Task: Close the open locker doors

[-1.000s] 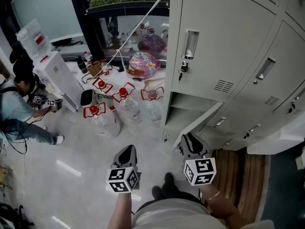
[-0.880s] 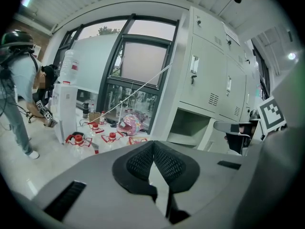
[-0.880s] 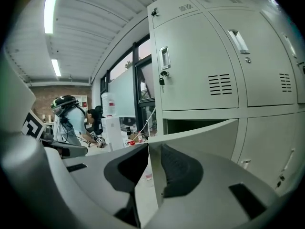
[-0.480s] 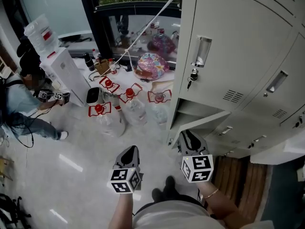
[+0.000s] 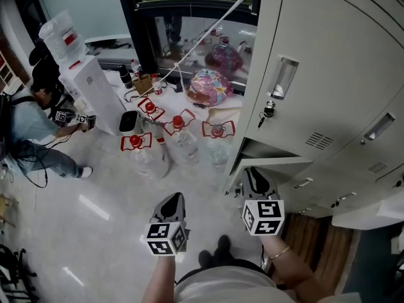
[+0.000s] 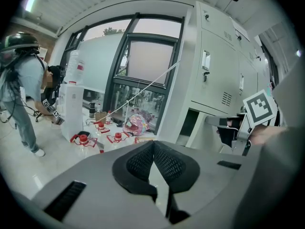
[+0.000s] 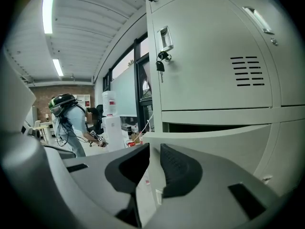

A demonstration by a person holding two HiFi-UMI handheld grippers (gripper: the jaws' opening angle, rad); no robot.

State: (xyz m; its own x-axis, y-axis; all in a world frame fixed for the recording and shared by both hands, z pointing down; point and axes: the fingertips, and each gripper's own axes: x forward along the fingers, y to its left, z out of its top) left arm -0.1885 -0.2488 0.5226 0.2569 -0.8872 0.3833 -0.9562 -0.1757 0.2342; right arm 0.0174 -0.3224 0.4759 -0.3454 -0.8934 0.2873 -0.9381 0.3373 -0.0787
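In the head view the grey lockers [image 5: 328,55] stand ahead of the right tongs [image 5: 254,174], the open door [image 5: 281,166] sits right at their tips, their jaws, a little apart, have just been closing on nothing, and the left tongs [image 5: 172,199] beside them are pressed together, empty.

Red-capped water bottles [image 5: 178,131] are grouped on the floor [image 5: 95,223] beside a white water dispenser [image 5: 95,96]; a person [image 5: 28,125] is crouched nearby.

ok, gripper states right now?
Left gripper: closed, empty.
Right gripper: open, jaws just been closing; locker door edge shows through the gap, not clamped.
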